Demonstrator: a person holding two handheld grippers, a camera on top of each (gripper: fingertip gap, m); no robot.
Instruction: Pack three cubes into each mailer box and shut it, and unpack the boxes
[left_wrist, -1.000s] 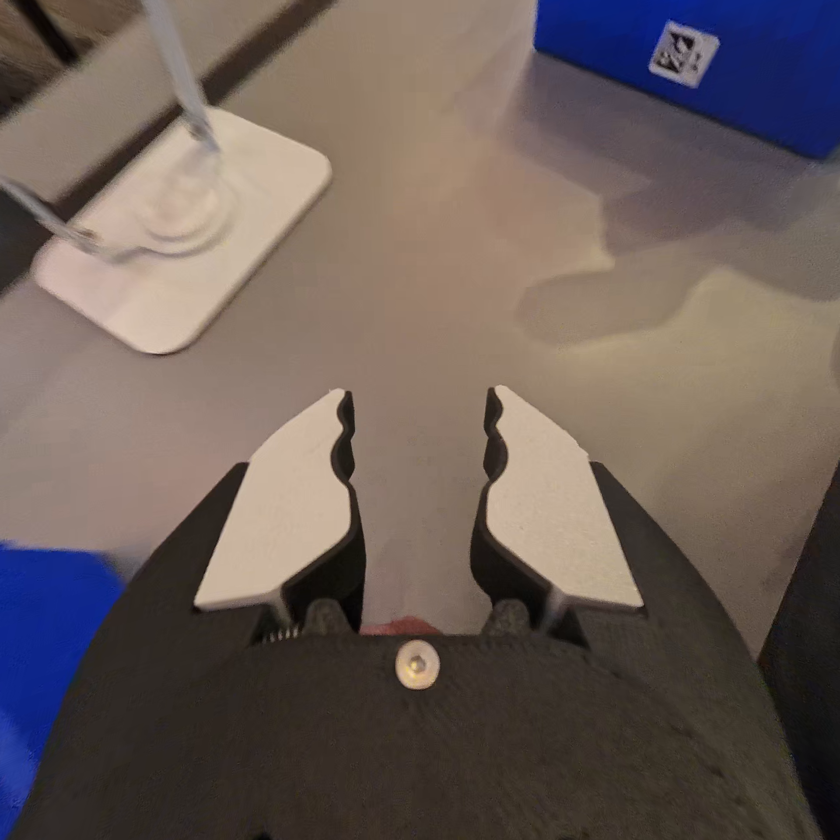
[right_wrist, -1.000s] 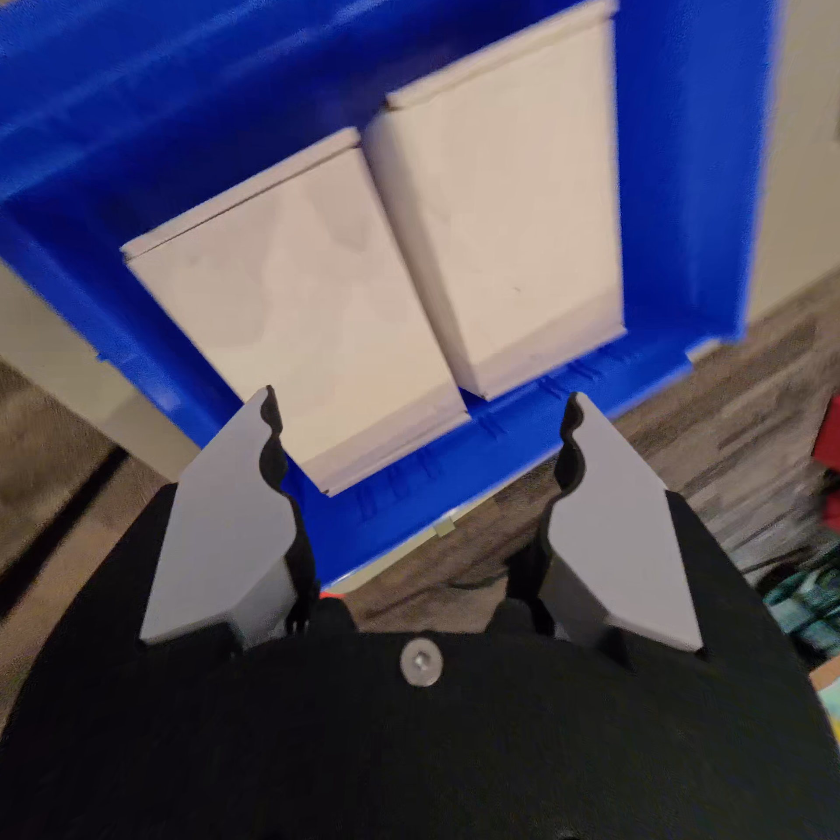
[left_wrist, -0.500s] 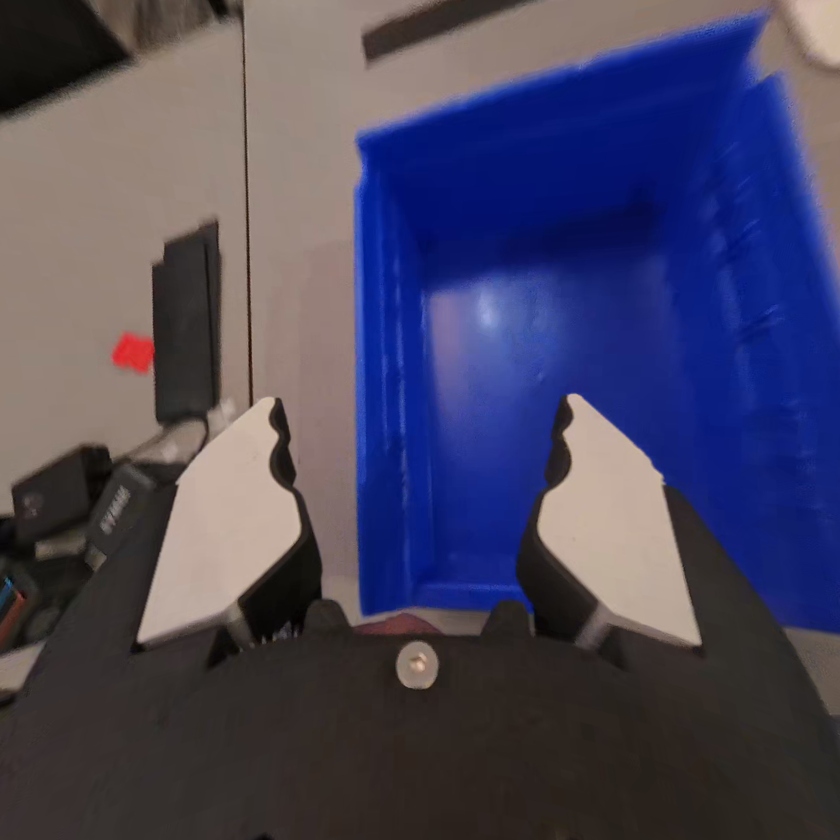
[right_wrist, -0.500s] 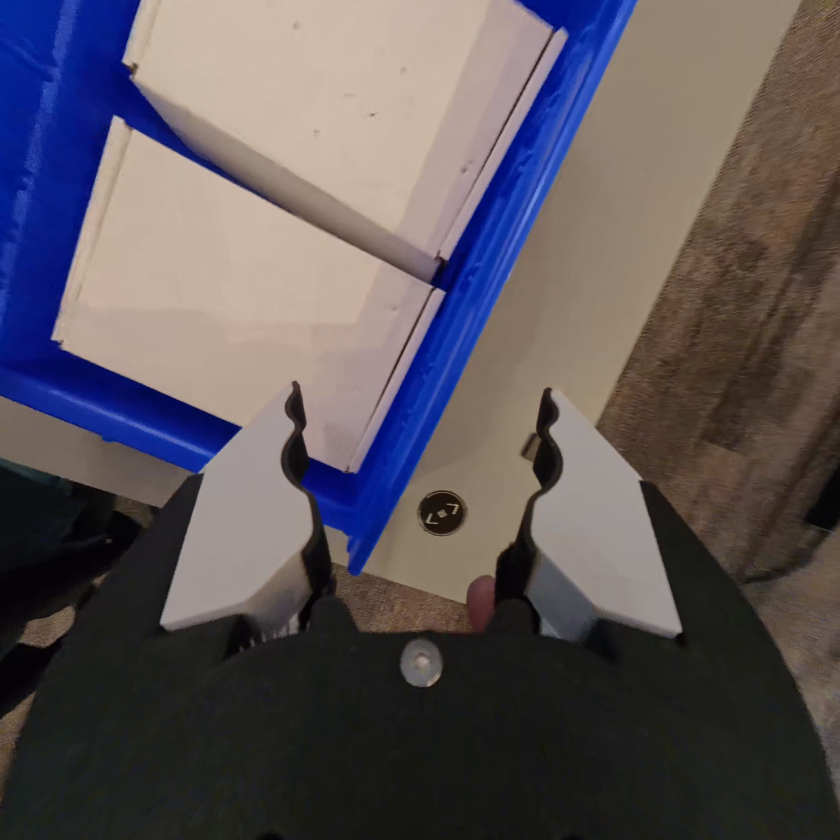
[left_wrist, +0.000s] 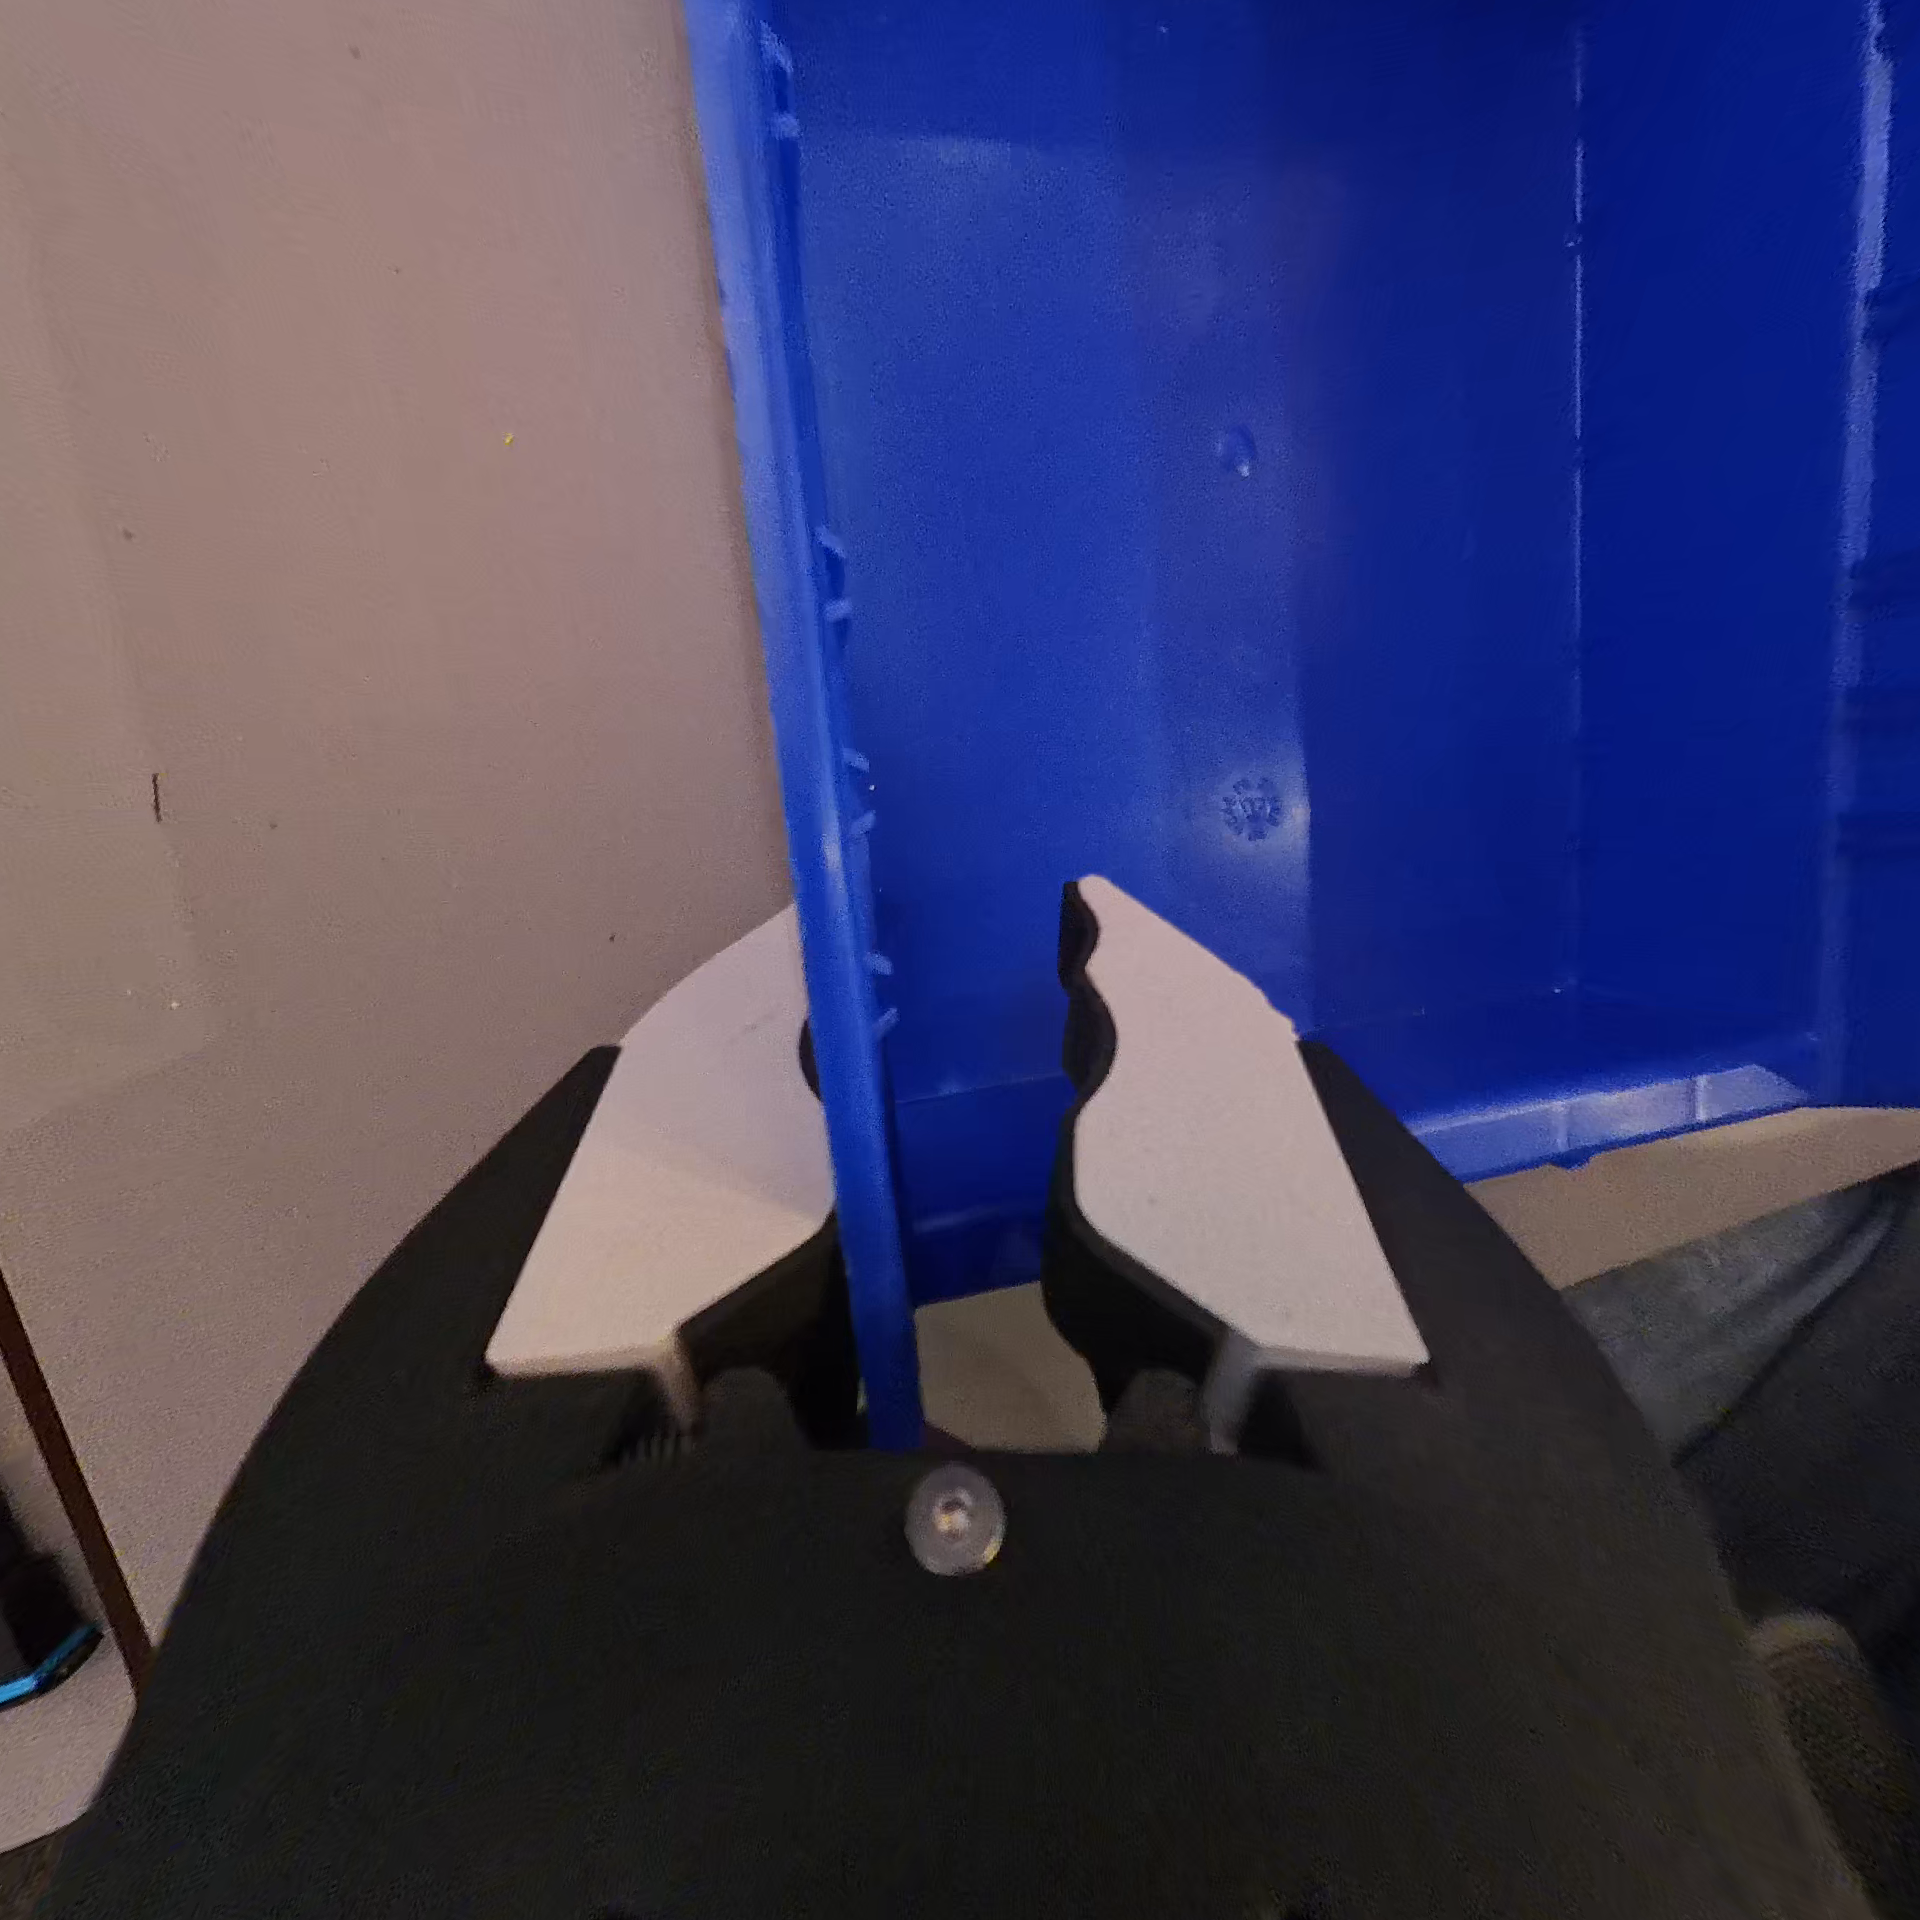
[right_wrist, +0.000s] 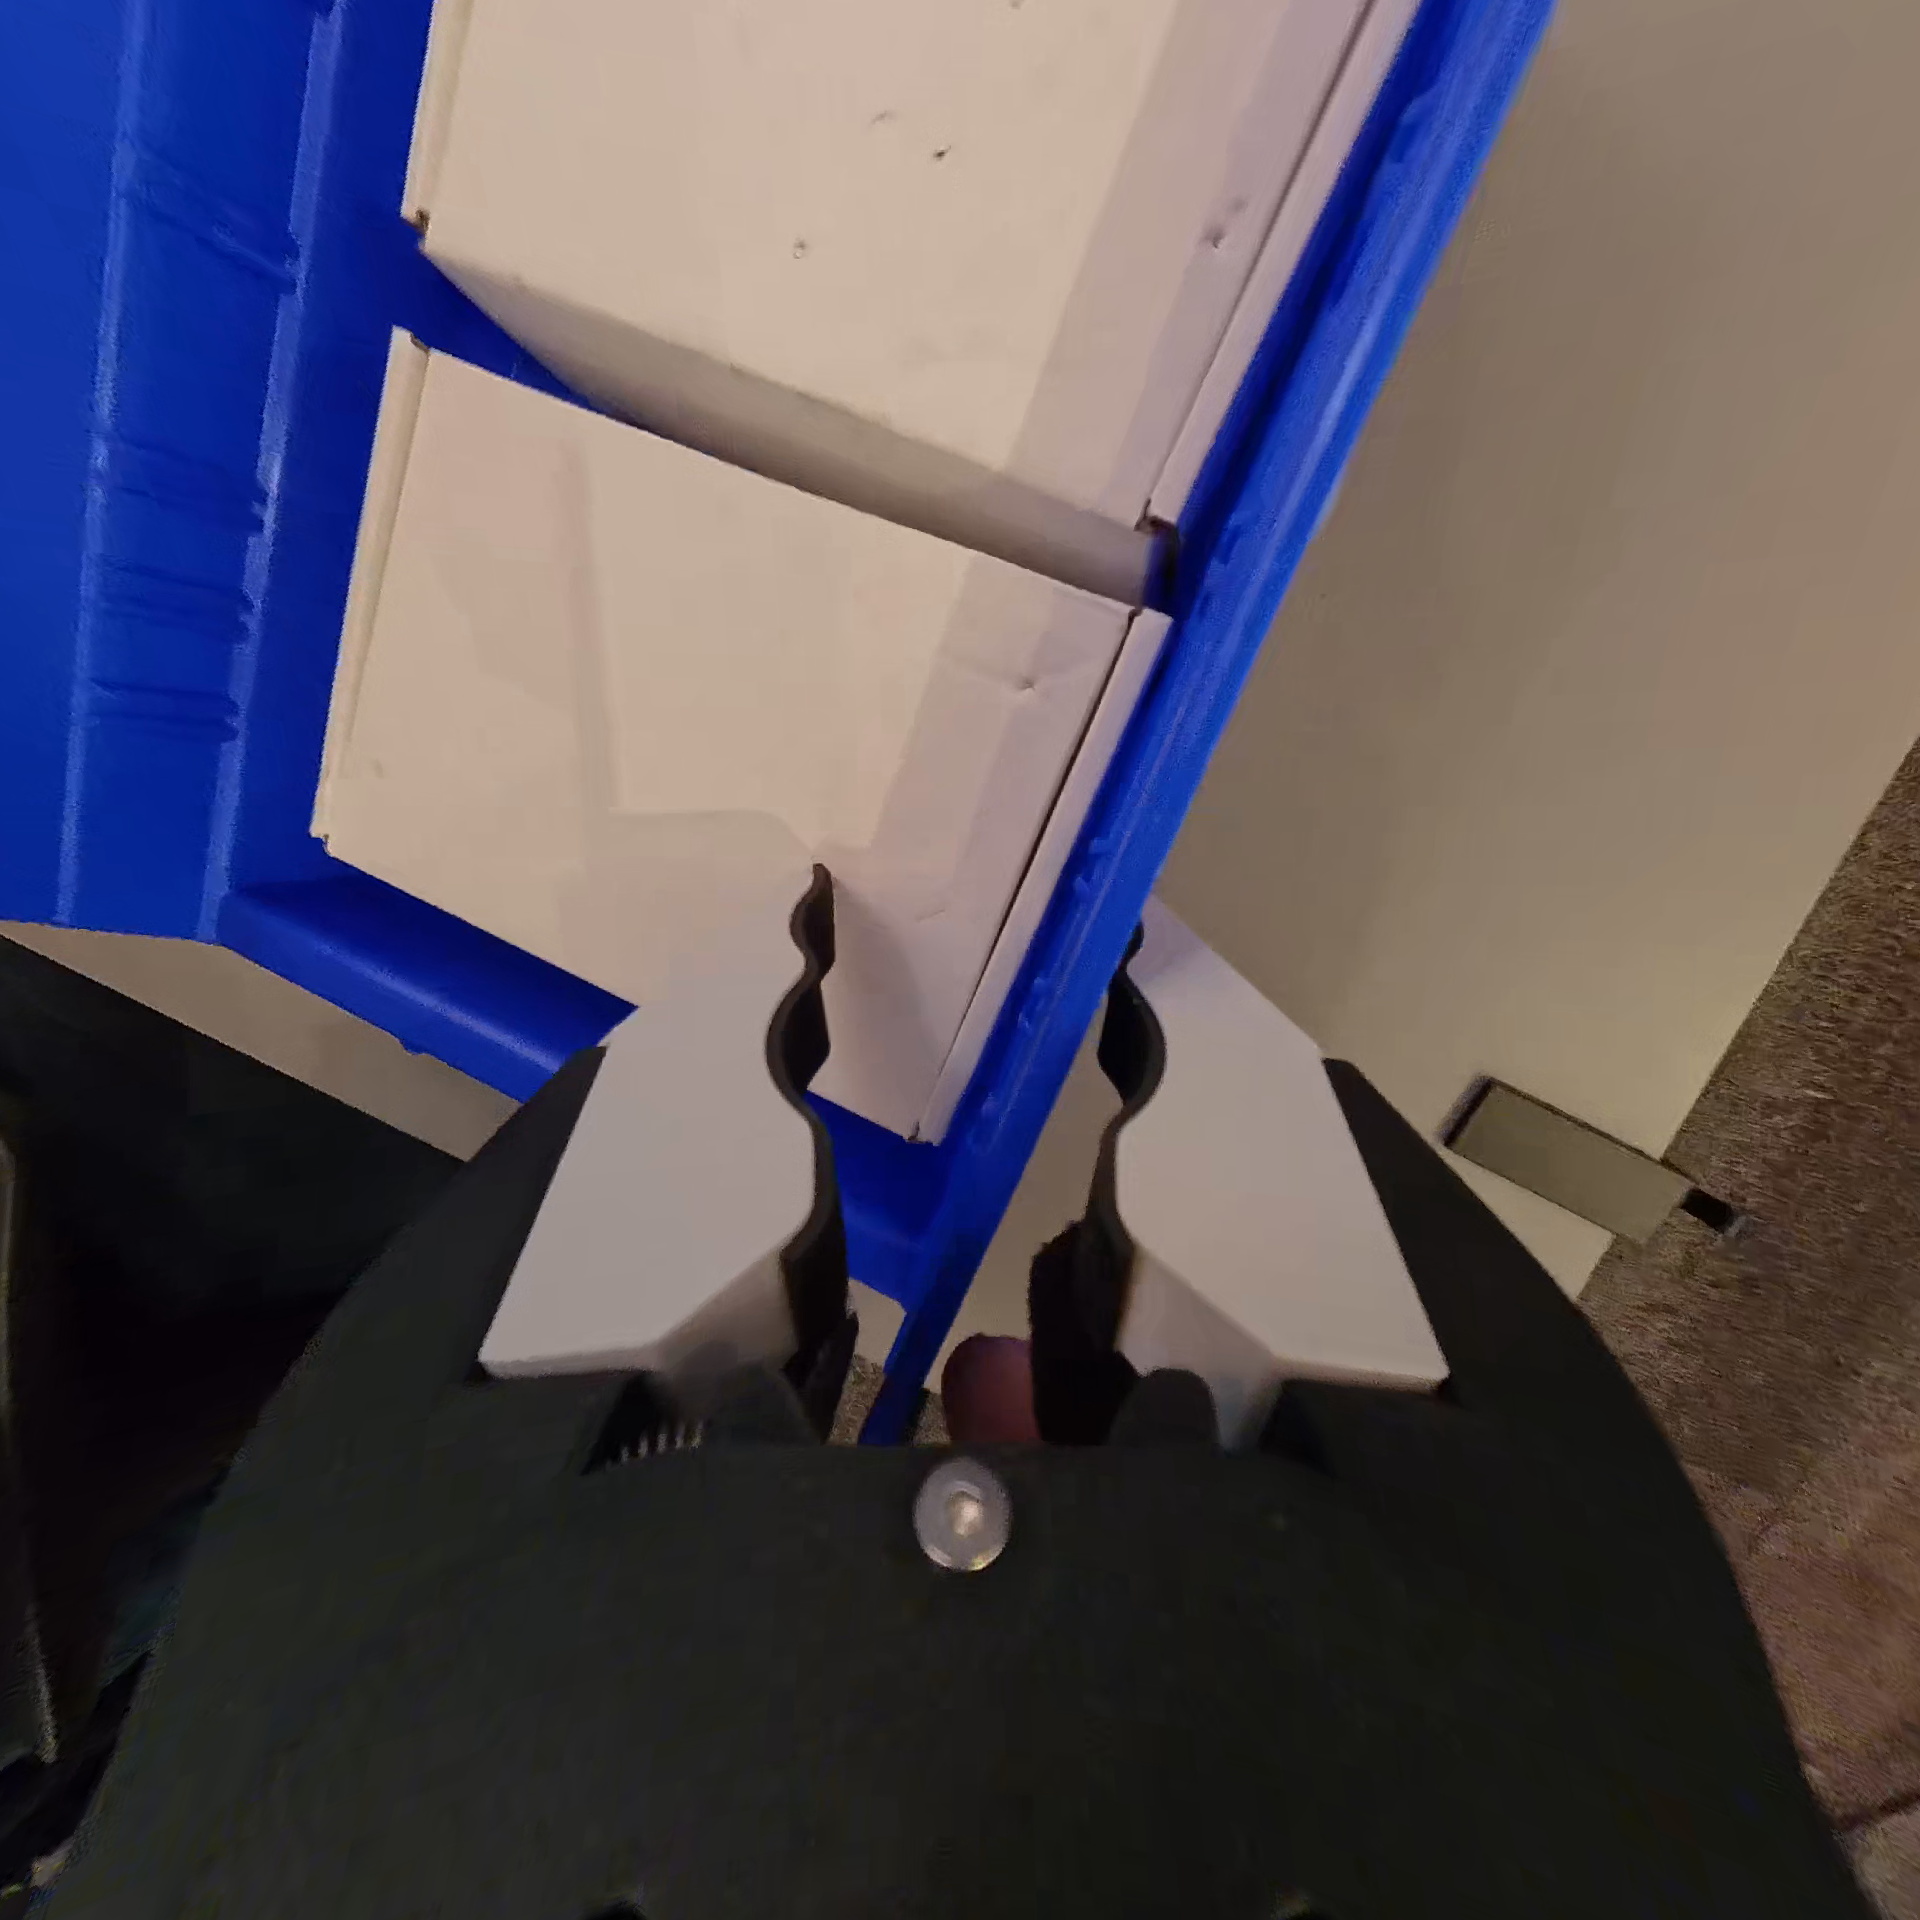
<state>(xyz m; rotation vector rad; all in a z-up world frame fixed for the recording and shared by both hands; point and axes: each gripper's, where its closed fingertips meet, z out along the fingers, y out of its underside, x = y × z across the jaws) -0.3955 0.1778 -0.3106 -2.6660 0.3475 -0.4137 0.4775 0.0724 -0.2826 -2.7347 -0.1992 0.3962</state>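
In the left wrist view an empty blue bin (left_wrist: 1351, 520) stands on the table. My left gripper (left_wrist: 935, 904) is open and straddles the bin's left wall (left_wrist: 779, 520): the left finger is outside and partly hidden, and the right finger (left_wrist: 1174, 1122) is inside with a gap to the wall. In the right wrist view a second blue bin (right_wrist: 1247, 582) holds two closed white mailer boxes, one near (right_wrist: 675, 675) and one far (right_wrist: 831, 208). My right gripper (right_wrist: 977, 904) is open and straddles this bin's right wall. No cubes are in view.
The beige table (left_wrist: 364, 520) runs left of the empty bin. In the right wrist view the table (right_wrist: 1558, 520) ends near brown carpet (right_wrist: 1766, 1039), with a dark metal piece (right_wrist: 1558, 1164) at its edge. A person's fingertip (right_wrist: 982, 1382) shows between the fingers.
The left gripper swung from the bare table to the empty bin and came down over its left wall, jaws narrower. The right gripper moved down over the box bin's right wall, jaws narrower.
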